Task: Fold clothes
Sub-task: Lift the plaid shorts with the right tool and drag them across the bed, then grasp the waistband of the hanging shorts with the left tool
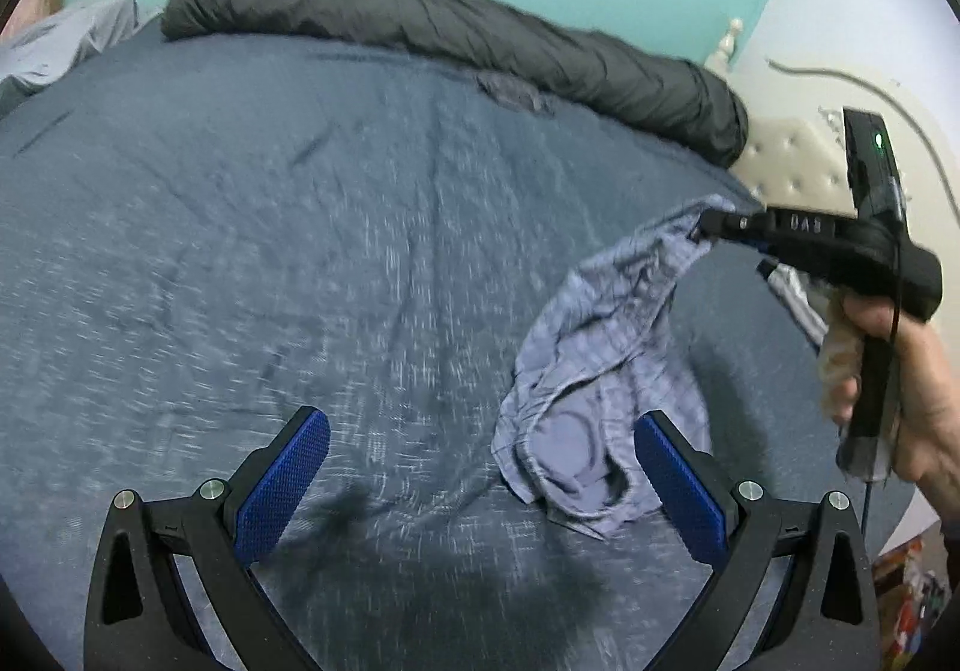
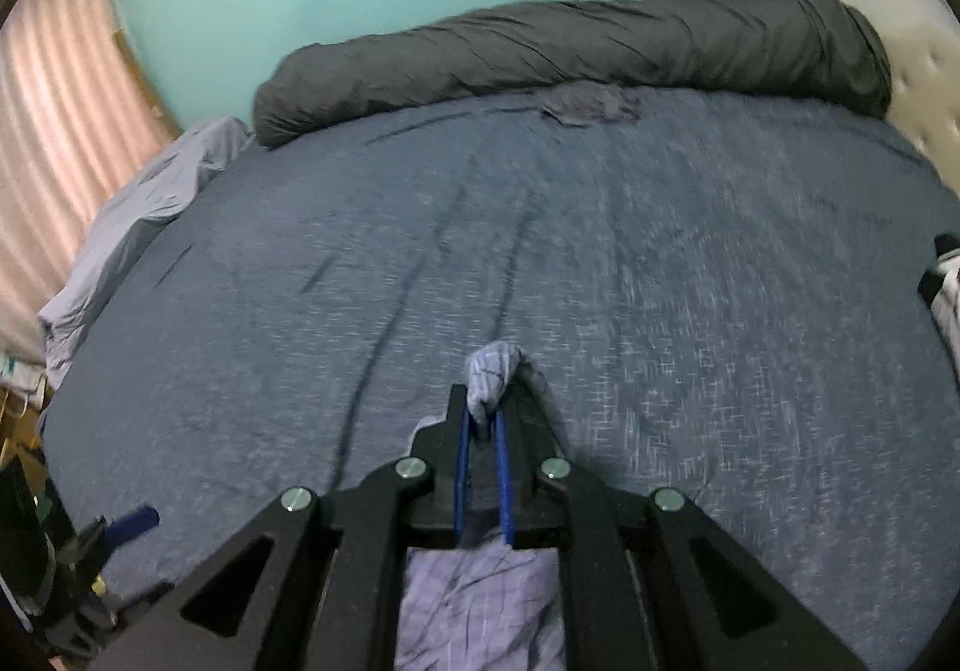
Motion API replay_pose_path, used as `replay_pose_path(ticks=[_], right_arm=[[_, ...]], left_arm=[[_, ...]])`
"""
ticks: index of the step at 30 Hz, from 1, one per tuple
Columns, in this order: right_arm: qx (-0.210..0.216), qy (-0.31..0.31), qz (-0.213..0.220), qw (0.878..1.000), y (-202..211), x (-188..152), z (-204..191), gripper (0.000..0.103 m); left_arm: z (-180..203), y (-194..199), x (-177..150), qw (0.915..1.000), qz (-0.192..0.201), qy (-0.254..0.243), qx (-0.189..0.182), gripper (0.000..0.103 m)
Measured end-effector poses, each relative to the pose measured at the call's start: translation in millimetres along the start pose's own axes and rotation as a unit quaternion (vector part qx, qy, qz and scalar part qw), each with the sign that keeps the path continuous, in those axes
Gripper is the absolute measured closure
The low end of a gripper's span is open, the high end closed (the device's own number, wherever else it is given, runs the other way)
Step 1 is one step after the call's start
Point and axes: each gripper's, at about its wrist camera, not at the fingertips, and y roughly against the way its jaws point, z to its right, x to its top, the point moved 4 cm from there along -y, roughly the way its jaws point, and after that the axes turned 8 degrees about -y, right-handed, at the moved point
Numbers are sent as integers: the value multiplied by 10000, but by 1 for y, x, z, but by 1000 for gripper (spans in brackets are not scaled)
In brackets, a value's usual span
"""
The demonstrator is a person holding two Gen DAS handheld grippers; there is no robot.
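Right gripper: jaws clamped on a corner of the pale blue checked cotton garment, which hangs above the dark blue bed sheet. Left gripper: jaws wide apart, holding nothing.

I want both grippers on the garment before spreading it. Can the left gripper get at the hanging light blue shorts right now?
Probably yes. The left gripper has its jaws wide open, and the light blue shorts dangle from the right gripper just ahead, nothing between them.
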Motion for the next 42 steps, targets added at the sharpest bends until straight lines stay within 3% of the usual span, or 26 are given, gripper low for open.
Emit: replay_pose_path(ticks=[3,6,8,13,20,24,33,42], right_arm=[[-28,-193,98,9998,-12,3,15,94],[-55,-386,195,9990,-24,6,30,76],[-73,-515,260,9983,-32,8,40,57],[212,-838,537,9948,-10,-7,52,46],[650,-1467,-27,9870,-8,-65,60,46],[833,-1522,-139,9847,-7,-80,55,46],[859,-1587,35,9836,-10,-82,66,46],[903,-1777,-45,9799,-21,-82,82,46]], left_arm=[[-1,-21,-4,9998,-168,51,-65,0],[-3,-36,-2,9994,-259,168,-157,0],[-1,-41,1,9993,-279,181,-187,0],[1,-53,7,9992,-311,137,-219,0],[9,-74,7,9985,-500,-97,-179,0],[13,-85,7,9978,-595,-223,-167,0],[18,-93,25,9981,-437,-412,-119,0],[19,-110,17,9974,-591,-362,-184,0]])
